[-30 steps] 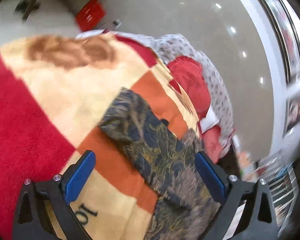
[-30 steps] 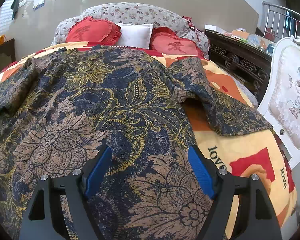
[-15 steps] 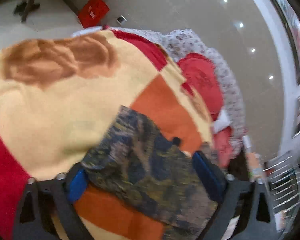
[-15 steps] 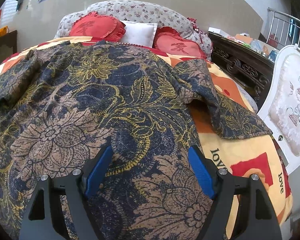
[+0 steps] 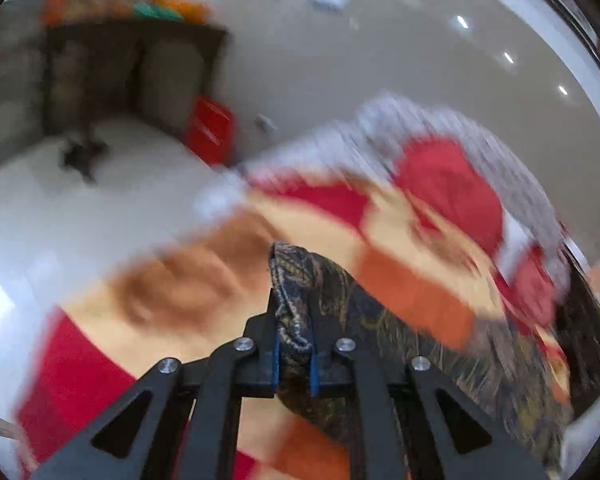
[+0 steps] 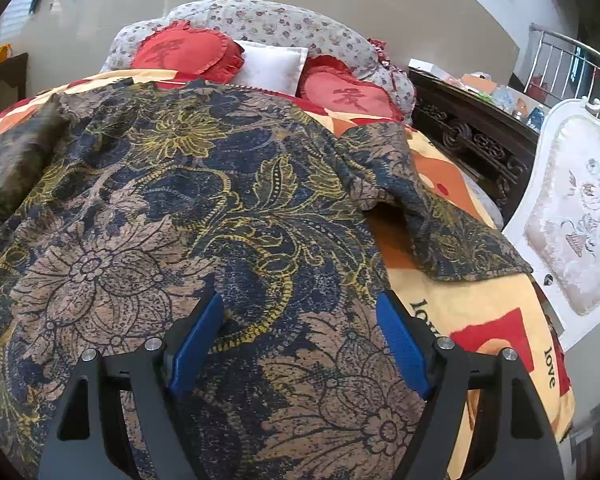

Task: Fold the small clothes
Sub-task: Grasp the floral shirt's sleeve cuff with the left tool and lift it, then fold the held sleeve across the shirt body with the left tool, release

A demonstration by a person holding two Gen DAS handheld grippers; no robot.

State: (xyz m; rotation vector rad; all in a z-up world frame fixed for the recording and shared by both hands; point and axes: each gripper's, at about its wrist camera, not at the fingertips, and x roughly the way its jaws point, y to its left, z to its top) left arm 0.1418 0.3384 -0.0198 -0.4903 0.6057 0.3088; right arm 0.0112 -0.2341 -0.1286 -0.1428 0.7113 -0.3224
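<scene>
A dark blue, brown and gold floral shirt (image 6: 220,208) lies spread on a bed, its right sleeve (image 6: 452,228) stretched toward the right edge. My right gripper (image 6: 300,336) is open and hovers low over the shirt's lower body, touching nothing. In the left wrist view my left gripper (image 5: 294,344) is shut on the end of the left sleeve (image 5: 296,276) and holds it lifted off the blanket. That raised sleeve shows blurred at the far left of the right wrist view (image 6: 16,160).
The bed carries a red, orange and cream blanket (image 6: 472,320). Two red heart pillows (image 6: 184,52) and a white pillow (image 6: 272,64) sit at the head. A dark carved headboard (image 6: 472,136) and a white padded chair (image 6: 572,216) stand right. White floor (image 5: 60,208) lies left.
My left gripper closed on the left sleeve end and lifted it, swinging the view toward the floor. My right gripper stayed open and nearly still over the shirt.
</scene>
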